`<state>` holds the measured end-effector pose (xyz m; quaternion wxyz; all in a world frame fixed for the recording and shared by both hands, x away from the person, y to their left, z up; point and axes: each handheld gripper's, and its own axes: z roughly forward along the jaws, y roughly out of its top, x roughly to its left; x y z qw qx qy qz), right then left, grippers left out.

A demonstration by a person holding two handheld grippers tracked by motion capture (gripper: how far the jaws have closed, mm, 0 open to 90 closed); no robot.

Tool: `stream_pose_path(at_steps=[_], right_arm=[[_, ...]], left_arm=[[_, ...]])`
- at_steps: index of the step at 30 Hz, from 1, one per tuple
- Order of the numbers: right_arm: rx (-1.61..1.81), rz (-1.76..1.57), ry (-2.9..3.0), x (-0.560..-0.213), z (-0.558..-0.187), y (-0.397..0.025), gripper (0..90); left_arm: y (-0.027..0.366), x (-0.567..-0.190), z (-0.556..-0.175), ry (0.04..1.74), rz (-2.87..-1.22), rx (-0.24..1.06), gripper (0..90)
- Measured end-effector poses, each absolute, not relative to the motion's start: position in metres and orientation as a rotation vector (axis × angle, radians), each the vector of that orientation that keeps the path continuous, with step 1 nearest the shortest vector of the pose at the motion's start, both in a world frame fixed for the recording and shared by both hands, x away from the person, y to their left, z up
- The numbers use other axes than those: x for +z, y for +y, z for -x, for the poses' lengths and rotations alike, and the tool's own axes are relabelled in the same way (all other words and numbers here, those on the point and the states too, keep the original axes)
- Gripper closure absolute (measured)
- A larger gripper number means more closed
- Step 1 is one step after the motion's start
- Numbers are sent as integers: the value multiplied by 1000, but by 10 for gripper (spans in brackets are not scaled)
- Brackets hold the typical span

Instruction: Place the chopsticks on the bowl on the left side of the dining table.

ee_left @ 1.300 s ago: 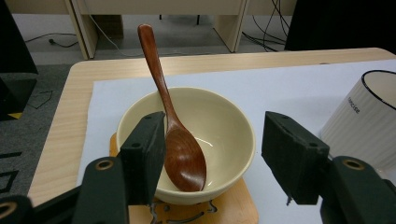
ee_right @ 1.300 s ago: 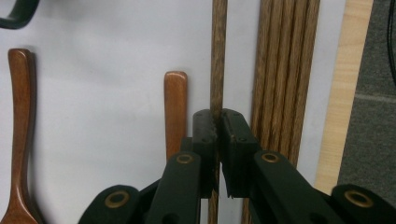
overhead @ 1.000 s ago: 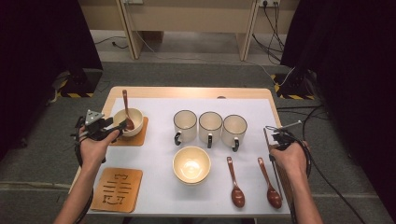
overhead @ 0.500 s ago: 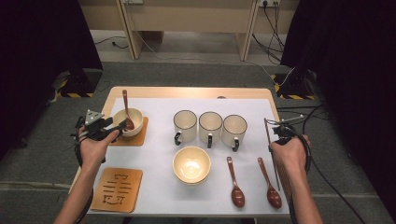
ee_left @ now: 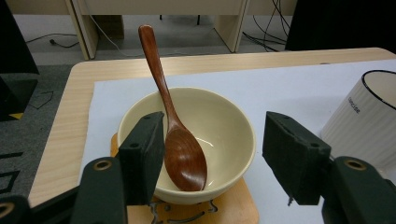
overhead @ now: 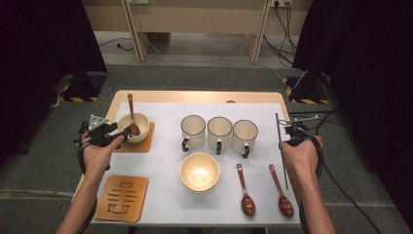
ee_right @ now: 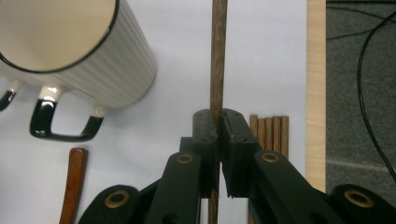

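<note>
Wooden spoon [ee_left: 175, 135] is already resting in the bowl [ee_left: 219, 135], left gripper [ee_left: 212, 158] jaws apart around it; right gripper [ee_right: 218, 140] is clamping a chopstick [ee_right: 218, 56]; second bowl [overhead: 199, 171] is sitting unfilled.

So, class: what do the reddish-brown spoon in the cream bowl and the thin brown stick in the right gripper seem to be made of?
The reddish-brown spoon looks like polished or lacquered wood: smooth with a soft sheen. The thin brown stick, clamped in the right gripper, looks like matt, unvarnished wood with lengthwise grain, probably a chopstick.
</note>
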<state>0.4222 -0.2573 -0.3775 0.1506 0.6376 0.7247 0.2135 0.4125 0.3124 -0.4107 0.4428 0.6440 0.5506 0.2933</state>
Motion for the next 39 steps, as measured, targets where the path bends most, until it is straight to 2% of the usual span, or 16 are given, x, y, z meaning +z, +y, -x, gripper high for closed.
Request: stream_pose_path(at_steps=[39], right_arm=[[896,-1626,1823,-358,-433,-250,850]], left_arm=[[311,-407,-410,1351,-1593,726,379]])
